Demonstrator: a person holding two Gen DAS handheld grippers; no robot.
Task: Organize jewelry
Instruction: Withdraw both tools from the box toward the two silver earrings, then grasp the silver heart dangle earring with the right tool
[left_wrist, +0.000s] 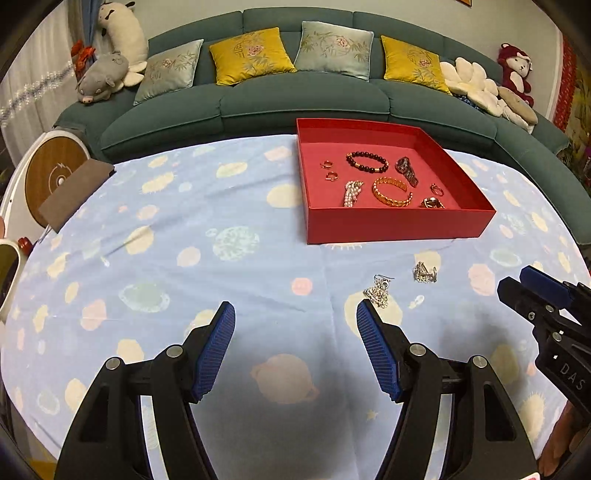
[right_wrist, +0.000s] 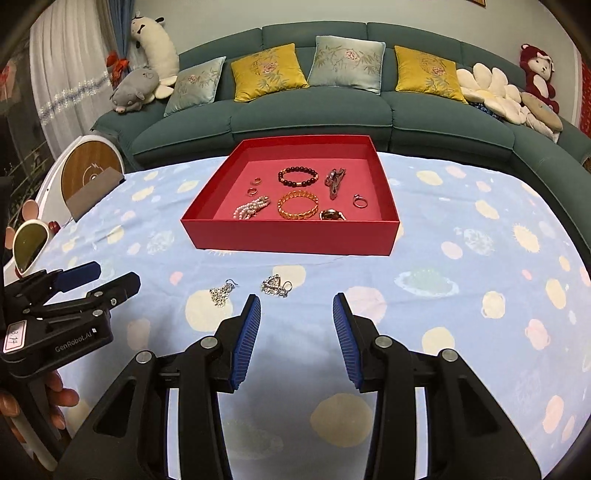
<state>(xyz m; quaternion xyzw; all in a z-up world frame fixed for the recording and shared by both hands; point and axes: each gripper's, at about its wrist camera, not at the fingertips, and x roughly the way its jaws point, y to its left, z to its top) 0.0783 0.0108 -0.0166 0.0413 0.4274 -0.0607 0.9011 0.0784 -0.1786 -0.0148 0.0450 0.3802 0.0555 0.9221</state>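
A red tray (left_wrist: 399, 221) (right_wrist: 291, 236) stands on the blue patterned tablecloth and holds several pieces: a dark bead bracelet (left_wrist: 366, 162), a gold bangle (left_wrist: 391, 191), a pearl piece (left_wrist: 351, 192), rings and a watch. Two silver earrings lie on the cloth in front of the tray (left_wrist: 377, 290) (left_wrist: 424, 273); they also show in the right wrist view (right_wrist: 221, 293) (right_wrist: 275, 286). My left gripper (left_wrist: 295, 321) is open and empty, just left of the nearer earring. My right gripper (right_wrist: 296, 314) is open and empty, just behind the other earring.
A green sofa (left_wrist: 295, 99) with cushions and plush toys runs behind the table. A round wood-and-white device (left_wrist: 55, 173) and a grey pad (left_wrist: 74, 195) sit at the table's left edge. Sunglasses (right_wrist: 27, 243) lie at the left edge.
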